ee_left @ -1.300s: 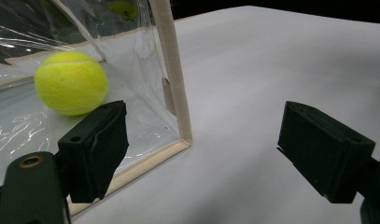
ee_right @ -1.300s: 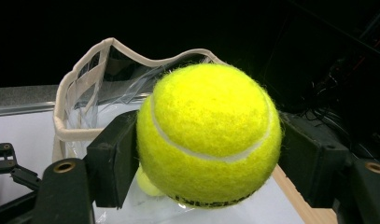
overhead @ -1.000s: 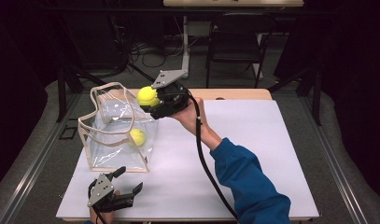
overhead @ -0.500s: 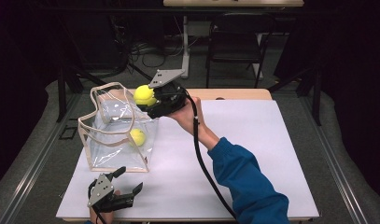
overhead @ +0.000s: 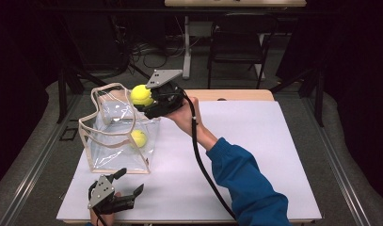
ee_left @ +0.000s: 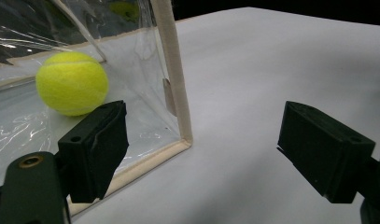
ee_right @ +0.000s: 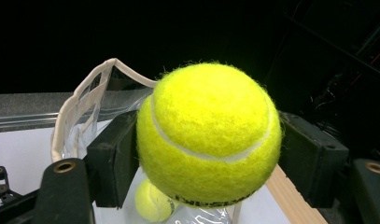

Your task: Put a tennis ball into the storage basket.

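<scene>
The right hand-held gripper (overhead: 149, 100) was clamped on a yellow tennis ball (overhead: 141, 94), one black jaw on each side of it, as the right gripper view made plain (ee_right: 208, 135). It hung in the air above the open top of a clear plastic bag (overhead: 104, 146) with cream trim, at the bag's right rear edge. The grey three-cornered plate sat on top of this hand-held gripper, and its black cable ran back along the blue sleeve (overhead: 248, 181).

A second tennis ball (overhead: 138, 138) lay inside the bag on its bottom, near the right wall. In the right gripper view it showed just below the held ball (ee_right: 152, 200), seen through the bag mouth, with the cream handle loop (ee_right: 80, 105) arching to the left.

The bag stood upright on the white counter (overhead: 255, 141), left of centre, its handles flopped over the opening.

The left hand-held gripper (overhead: 117, 190) rested low at the near edge of the counter, just in front of the bag's near corner, jaws spread wide and holding nothing. Its own view looked between the parted jaws at the bag's cream corner seam (ee_left: 176, 84), with the bagged ball (ee_left: 72, 83) behind the clear wall at left. The left jaw was near the bag's bottom trim; contact couldn't be told.
</scene>
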Action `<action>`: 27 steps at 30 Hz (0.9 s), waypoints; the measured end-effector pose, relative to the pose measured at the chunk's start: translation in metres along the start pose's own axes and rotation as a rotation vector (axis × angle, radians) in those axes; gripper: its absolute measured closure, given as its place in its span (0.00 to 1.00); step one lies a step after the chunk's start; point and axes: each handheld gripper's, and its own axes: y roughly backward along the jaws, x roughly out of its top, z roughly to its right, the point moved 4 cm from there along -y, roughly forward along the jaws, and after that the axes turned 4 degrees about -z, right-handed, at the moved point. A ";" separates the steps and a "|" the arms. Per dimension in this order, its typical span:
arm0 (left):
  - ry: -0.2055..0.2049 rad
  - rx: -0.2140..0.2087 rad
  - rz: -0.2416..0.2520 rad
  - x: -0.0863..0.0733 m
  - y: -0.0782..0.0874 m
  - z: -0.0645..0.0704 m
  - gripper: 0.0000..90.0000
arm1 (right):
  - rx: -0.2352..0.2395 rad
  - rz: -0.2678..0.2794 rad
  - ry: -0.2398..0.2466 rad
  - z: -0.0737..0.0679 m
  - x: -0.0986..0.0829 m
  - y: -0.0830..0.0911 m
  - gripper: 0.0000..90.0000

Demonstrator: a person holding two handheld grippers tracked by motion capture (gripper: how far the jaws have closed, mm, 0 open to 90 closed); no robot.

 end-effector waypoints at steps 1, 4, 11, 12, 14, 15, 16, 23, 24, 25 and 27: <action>0.000 0.000 0.000 0.000 0.000 0.000 0.18 | 0.000 -0.003 0.000 0.000 0.000 -0.001 0.29; -0.001 -0.001 0.000 0.000 0.000 0.000 0.18 | 0.006 -0.007 -0.003 0.000 0.001 -0.003 0.29; -0.001 -0.001 -0.001 0.000 0.000 0.000 0.18 | 0.012 -0.010 -0.001 -0.002 0.003 -0.007 0.29; -0.001 -0.001 -0.001 0.000 0.000 0.000 0.18 | 0.014 -0.011 0.002 -0.002 0.004 -0.007 0.29; 0.000 -0.001 0.001 0.000 0.000 0.000 0.18 | 0.015 -0.007 -0.001 -0.002 0.005 -0.008 0.29; -0.001 -0.001 -0.001 0.000 0.000 0.000 0.18 | 0.016 -0.007 0.000 -0.003 0.005 -0.009 0.29; -0.001 -0.002 -0.001 0.000 0.000 0.000 0.18 | 0.016 -0.008 0.002 -0.003 0.005 -0.009 0.29; -0.001 -0.003 0.000 0.000 0.000 0.000 0.18 | 0.017 0.002 0.003 -0.005 0.007 -0.013 0.29; -0.005 -0.002 0.001 0.000 0.001 -0.001 0.18 | 0.019 0.001 0.002 -0.005 0.008 -0.014 0.29; 0.000 -0.002 0.001 0.000 0.000 -0.001 0.18 | 0.019 0.001 0.004 -0.005 0.008 -0.015 0.29; -0.001 -0.003 0.000 0.000 0.000 0.000 0.18 | 0.020 -0.001 0.004 -0.005 0.008 -0.016 0.29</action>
